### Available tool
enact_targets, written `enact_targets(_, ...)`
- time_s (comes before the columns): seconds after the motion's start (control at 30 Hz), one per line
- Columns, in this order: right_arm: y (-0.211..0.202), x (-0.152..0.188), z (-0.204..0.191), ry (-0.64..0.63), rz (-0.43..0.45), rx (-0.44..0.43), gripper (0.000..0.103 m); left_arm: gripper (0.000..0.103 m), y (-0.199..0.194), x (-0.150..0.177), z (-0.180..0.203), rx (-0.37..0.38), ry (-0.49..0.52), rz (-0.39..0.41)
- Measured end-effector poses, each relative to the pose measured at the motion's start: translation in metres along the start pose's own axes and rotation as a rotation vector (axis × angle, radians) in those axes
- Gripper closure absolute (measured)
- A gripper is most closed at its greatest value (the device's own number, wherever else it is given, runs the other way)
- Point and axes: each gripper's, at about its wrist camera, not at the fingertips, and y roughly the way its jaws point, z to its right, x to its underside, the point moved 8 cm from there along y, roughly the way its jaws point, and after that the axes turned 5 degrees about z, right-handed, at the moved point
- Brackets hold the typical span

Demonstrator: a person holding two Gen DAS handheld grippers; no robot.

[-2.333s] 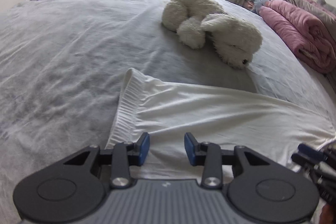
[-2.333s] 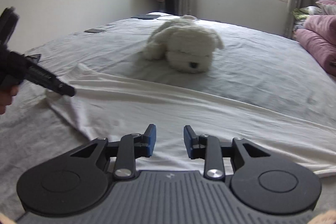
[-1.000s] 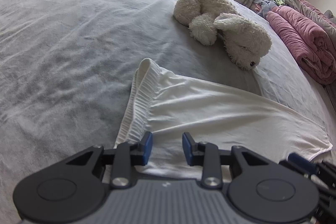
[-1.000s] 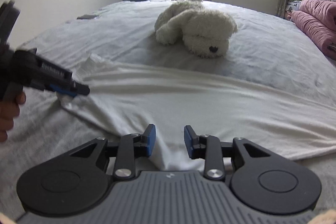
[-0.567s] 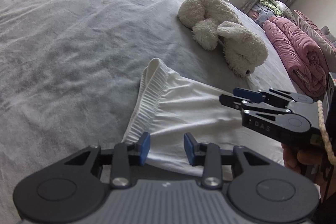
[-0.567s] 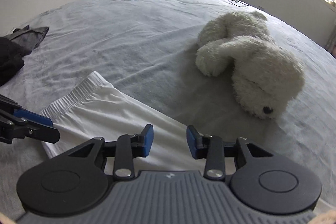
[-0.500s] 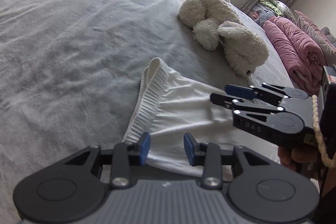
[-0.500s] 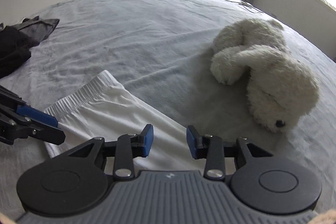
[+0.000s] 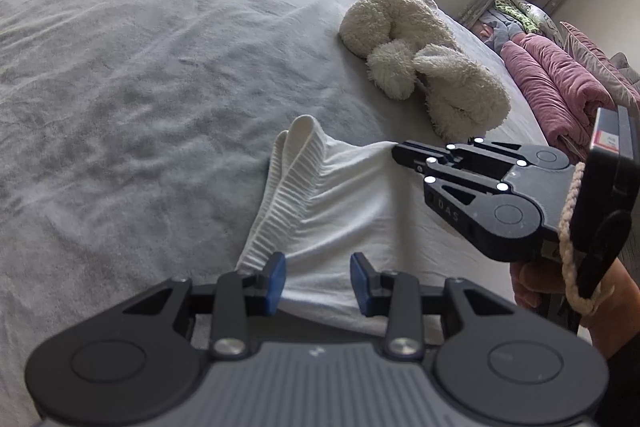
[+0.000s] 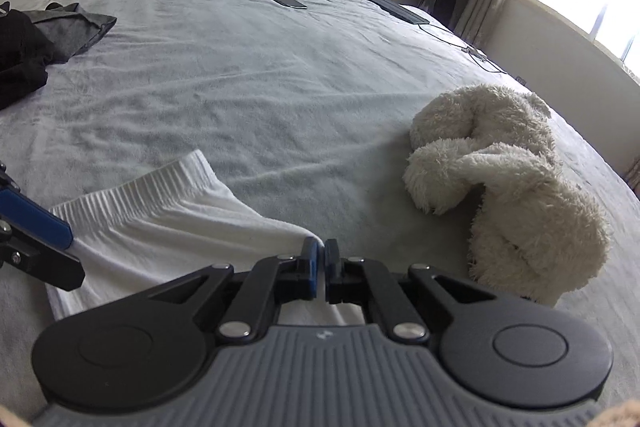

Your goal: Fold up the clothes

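White trousers (image 9: 344,195) lay on the grey bedsheet (image 9: 140,67) beside a plush dog (image 10: 516,203). Right gripper (image 10: 321,269): jaws had just closed, pinching the far fabric edge. Left gripper (image 9: 318,281): jaws partly apart over the near waistband corner (image 9: 260,251), gripping nothing.

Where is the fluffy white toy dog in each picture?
Left wrist view: the toy dog lies upper right of centre, beyond the white garment.
Right wrist view: the toy dog lies at the right, beside the garment.
Shared landmark: the garment's ribbed waistband.
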Motion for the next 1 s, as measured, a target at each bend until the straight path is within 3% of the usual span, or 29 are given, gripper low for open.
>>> enact_targets(0.1, 0.017, 0.014, -0.008, -0.043, -0.073, 0.014, 0.100, 0.066, 0.000, 0.000, -0.002, -0.001, -0.004, -0.005)
enact_targets(0.17, 0.017, 0.015, -0.010, -0.046, -0.061, 0.035, 0.088, 0.066, -0.001, -0.001, -0.003, 0.003, -0.011, -0.002)
enact_targets(0.43, -0.017, -0.001, -0.001, 0.158, 0.090, 0.021, 0.086, 0.059, -0.012, -0.016, -0.001, 0.046, -0.054, 0.092)
enact_targets(0.5, -0.017, 0.002, -0.008, 0.201, 0.088, -0.017, 0.086, 0.059, -0.010, -0.018, -0.006, 0.024, -0.074, 0.101)
enact_targets(0.57, -0.006, 0.009, -0.023, 0.187, 0.028, -0.044, 0.086, 0.058, -0.006, -0.018, -0.012, -0.003, -0.101, 0.099)
enact_targets(0.67, 0.002, 0.015, -0.041, 0.110, 0.010, 0.015, 0.086, 0.058, -0.001, -0.017, -0.021, -0.042, -0.120, 0.084)
enact_targets(0.8, -0.019, 0.008, -0.038, 0.195, 0.071, 0.065, 0.083, 0.058, 0.001, -0.018, -0.027, -0.089, -0.115, 0.082)
enact_targets(0.9, -0.045, 0.018, -0.037, 0.281, 0.113, 0.054, 0.064, 0.058, 0.001, -0.019, -0.025, -0.119, -0.084, 0.089)
enact_targets(1.0, -0.063, 0.036, -0.034, 0.338, 0.102, 0.072, 0.062, 0.058, 0.006, -0.014, -0.026, -0.158, -0.049, 0.065)
